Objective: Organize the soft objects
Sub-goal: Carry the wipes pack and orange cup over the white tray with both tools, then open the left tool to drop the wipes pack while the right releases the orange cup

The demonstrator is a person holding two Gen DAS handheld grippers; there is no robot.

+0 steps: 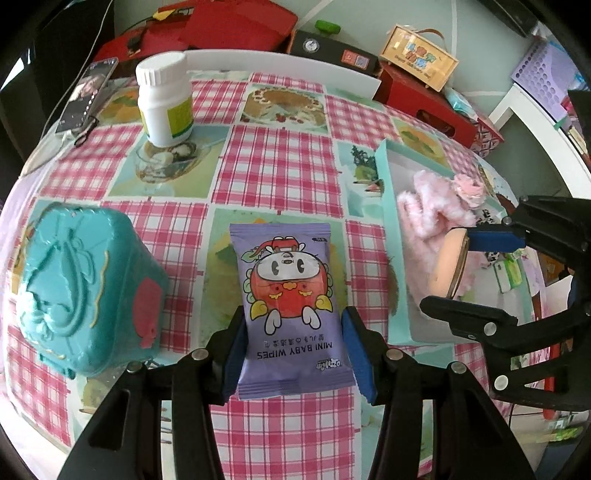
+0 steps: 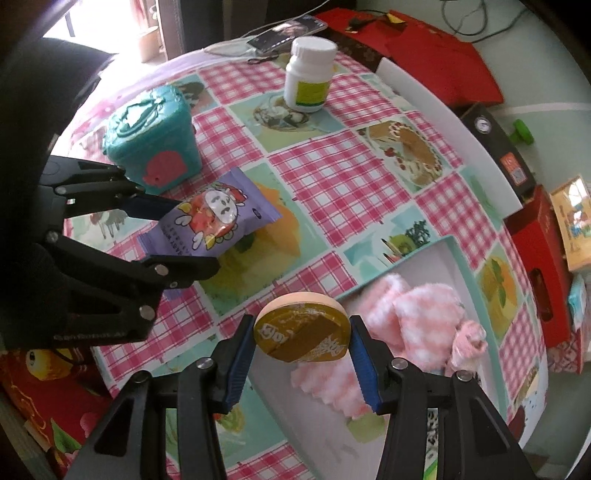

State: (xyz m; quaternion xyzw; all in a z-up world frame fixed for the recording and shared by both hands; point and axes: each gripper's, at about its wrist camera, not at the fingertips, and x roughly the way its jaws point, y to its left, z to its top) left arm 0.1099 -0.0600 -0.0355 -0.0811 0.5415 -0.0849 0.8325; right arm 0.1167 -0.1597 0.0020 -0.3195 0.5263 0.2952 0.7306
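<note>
A purple pack of mini baby wipes (image 1: 288, 295) hangs above the checked tablecloth with my left gripper (image 1: 291, 325) shut on its sides. From the right wrist view the same pack (image 2: 214, 218) sits tilted in the left gripper (image 2: 192, 236). My right gripper (image 2: 301, 332) is shut on a round peach-coloured disc with a gold foil face (image 2: 301, 328). It holds the disc (image 1: 447, 266) over a shallow teal-rimmed box (image 2: 458, 266), where a pink fluffy cloth (image 2: 424, 314) lies. In the left wrist view the right gripper (image 1: 452, 271) is at the right, over that box (image 1: 388, 221).
A teal embossed tin (image 1: 85, 284) stands left of the wipes. A white lidded bottle (image 1: 166, 99) and a phone (image 1: 88, 92) are at the far left. Red boxes (image 1: 236, 26) and a small wooden case (image 1: 417, 59) line the far edge.
</note>
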